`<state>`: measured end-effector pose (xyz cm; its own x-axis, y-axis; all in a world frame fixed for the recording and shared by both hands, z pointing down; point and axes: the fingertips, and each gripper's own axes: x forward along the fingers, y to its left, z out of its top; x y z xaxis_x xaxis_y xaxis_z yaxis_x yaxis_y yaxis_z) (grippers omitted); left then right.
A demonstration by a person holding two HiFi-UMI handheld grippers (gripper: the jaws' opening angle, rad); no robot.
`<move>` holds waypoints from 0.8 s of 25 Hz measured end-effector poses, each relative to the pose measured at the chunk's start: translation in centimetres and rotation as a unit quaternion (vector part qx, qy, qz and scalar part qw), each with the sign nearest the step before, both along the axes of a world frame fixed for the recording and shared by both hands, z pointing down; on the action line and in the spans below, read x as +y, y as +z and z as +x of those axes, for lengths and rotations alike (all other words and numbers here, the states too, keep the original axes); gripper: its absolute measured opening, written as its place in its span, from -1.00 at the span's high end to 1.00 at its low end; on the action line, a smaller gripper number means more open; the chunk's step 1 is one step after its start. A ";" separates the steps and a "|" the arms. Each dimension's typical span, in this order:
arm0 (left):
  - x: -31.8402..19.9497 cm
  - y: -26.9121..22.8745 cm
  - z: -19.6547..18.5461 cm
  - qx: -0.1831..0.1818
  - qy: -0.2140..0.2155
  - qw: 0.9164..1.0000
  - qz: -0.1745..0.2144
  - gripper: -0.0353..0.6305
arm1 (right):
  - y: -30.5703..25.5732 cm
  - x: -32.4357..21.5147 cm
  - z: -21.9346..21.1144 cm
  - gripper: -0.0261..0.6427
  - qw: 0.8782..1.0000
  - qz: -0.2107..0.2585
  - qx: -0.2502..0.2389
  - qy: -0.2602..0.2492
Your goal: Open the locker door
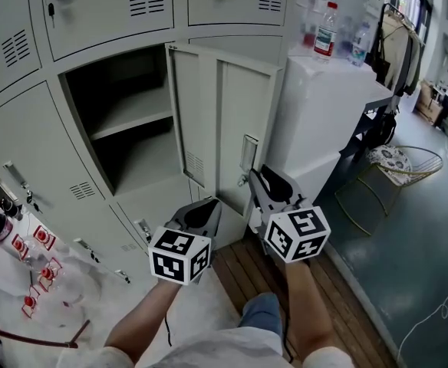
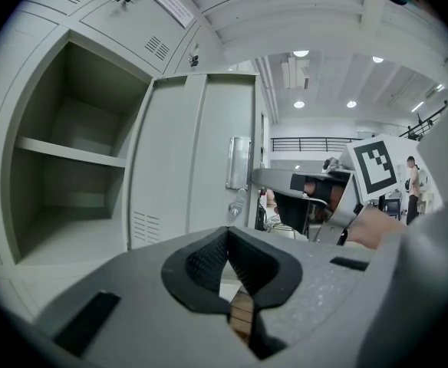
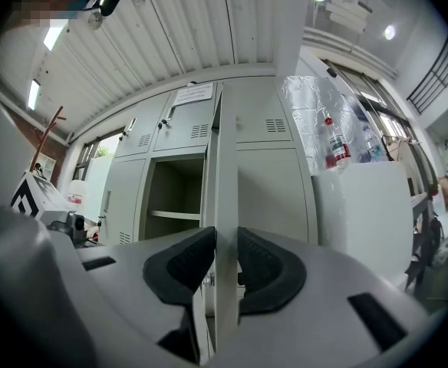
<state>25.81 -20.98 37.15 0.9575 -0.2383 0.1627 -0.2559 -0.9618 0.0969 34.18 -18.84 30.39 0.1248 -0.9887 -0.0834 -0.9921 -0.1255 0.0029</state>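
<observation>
door [image 1: 232, 129]: swung wide open, standing out from the lockers with its free edge toward the person
compartment [image 1: 93, 90]: open behind the door, grey, with one shelf [image 1: 132, 113] across its middle
right gripper [image 3: 224, 263]: held level and clamped on the door's free edge, one pad on each face, just below the latch plate [image 1: 248, 153]
left gripper [image 2: 228, 244]: low, left of the right gripper and apart from the door; pads meet at the tips with nothing held
cabinet [image 1: 324, 121]: white, just right of the door, with a red-labelled bottle [image 1: 325, 31] on top
floor [image 1: 247, 274]: wood planks under both grippers
</observation>
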 end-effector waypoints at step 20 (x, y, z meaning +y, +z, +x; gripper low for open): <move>1.0 0.0 -6.8 0.001 -0.026 1.000 -0.002 0.88 | 1.9 1.7 -7.0 0.69 1.000 -0.027 -0.011 -0.005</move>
